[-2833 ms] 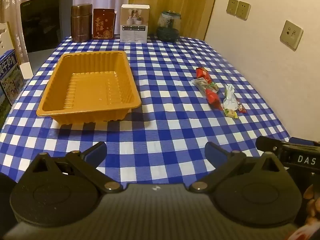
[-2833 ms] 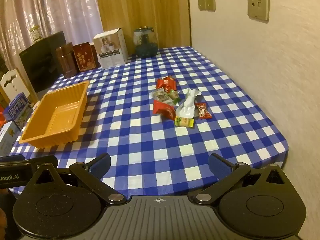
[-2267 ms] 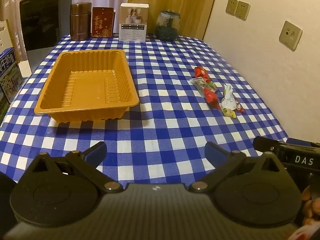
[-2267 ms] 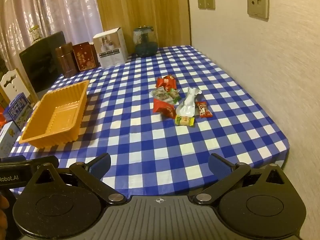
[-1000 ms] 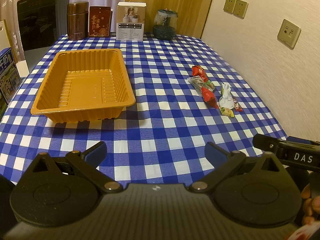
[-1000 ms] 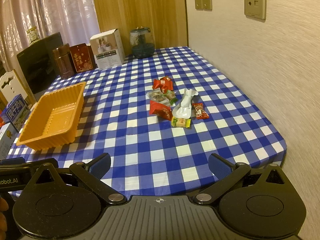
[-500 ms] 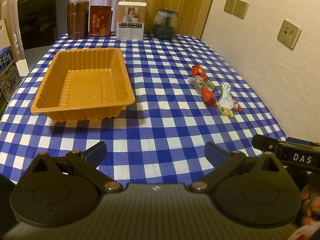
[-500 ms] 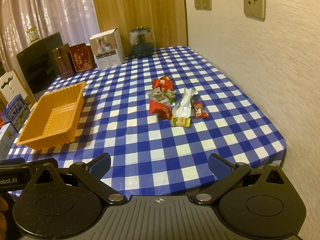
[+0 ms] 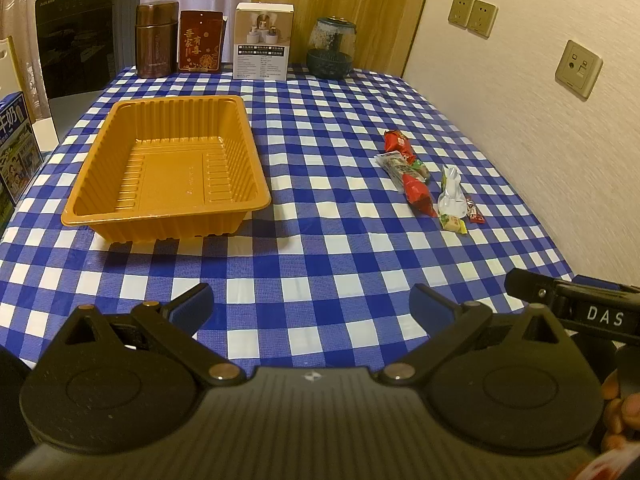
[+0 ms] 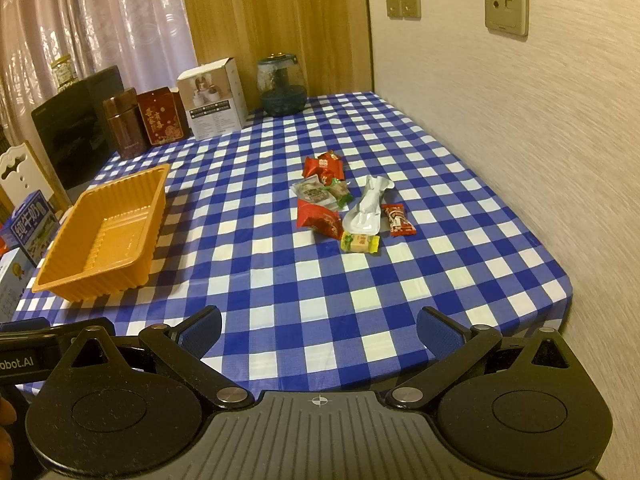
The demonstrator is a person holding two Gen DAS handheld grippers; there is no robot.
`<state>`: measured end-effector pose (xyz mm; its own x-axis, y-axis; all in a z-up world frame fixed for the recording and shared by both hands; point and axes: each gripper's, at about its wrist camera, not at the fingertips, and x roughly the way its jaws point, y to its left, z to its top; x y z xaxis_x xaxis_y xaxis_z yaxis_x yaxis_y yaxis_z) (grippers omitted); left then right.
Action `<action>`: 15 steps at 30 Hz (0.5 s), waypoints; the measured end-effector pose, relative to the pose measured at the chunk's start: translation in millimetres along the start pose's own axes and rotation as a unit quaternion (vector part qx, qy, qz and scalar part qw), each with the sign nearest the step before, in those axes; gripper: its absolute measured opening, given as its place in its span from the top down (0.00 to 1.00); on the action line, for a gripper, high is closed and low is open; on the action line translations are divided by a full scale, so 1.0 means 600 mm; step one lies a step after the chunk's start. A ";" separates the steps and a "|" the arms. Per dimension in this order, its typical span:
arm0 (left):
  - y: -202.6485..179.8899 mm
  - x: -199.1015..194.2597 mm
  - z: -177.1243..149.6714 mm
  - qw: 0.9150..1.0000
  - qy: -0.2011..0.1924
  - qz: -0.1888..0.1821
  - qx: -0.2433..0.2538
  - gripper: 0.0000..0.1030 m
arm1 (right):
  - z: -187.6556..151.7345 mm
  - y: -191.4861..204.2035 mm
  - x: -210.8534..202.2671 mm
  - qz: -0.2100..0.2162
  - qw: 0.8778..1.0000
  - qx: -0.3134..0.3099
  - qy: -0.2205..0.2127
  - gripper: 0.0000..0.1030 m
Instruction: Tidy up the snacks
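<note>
Blue-and-white checked tablecloth [image 9: 320,248]: covers the whole table, which stands against a pale wall [image 10: 520,120] on the right.
Orange plastic tray [image 9: 120,216]: on the left half of the cloth, ribbed walls, nothing inside it.
Left gripper [image 9: 310,308]: low at the near edge of the table, fingers spread wide, nothing between them, blue pads over bare cloth.
Right gripper [image 10: 320,328]: also at the near edge, fingers spread wide and empty, facing the snacks from well back.
Back row: brown canister [image 9: 156,40], red printed tin [image 9: 200,42], white carton [image 9: 262,42] and glass jar [image 9: 331,48] stand side by side along the far edge.
Snack cluster [image 10: 344,200]: on the right half of the cloth, well apart from the tray, near the wall.
White pouch [image 10: 366,208]: long and flat, lying in the middle of the cluster.
Red packet [image 10: 320,218]: just left of the pouch, touching it.
Second red packet [image 10: 322,166]: at the far end of the cluster.
Clear packet [image 10: 314,192]: between the two red ones, a green-wrapped sweet [image 10: 340,192] beside it.
Small red bar [image 10: 398,220]: just right of the pouch.
Yellow sweet [image 10: 360,242]: nearest piece, at the pouch's near end.
</note>
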<state>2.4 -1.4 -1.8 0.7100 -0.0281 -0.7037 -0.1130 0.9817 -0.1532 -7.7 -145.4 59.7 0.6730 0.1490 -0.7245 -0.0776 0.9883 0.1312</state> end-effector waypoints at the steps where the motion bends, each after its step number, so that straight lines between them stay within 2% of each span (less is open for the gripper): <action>1: 0.000 0.000 0.000 1.000 0.000 0.000 0.000 0.00 | 0.000 0.000 0.000 0.000 1.000 0.000 0.000 0.00; 15: 0.000 0.000 0.000 1.000 0.000 -0.001 0.000 0.00 | 0.003 -0.009 0.001 -0.002 1.000 0.003 -0.002 0.00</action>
<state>2.4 -1.2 -1.9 0.7104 -0.0293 -0.7032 -0.1118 0.9818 -0.1538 -5.9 -150.7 59.8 0.6756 0.1459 -0.7227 -0.0705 0.9885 0.1336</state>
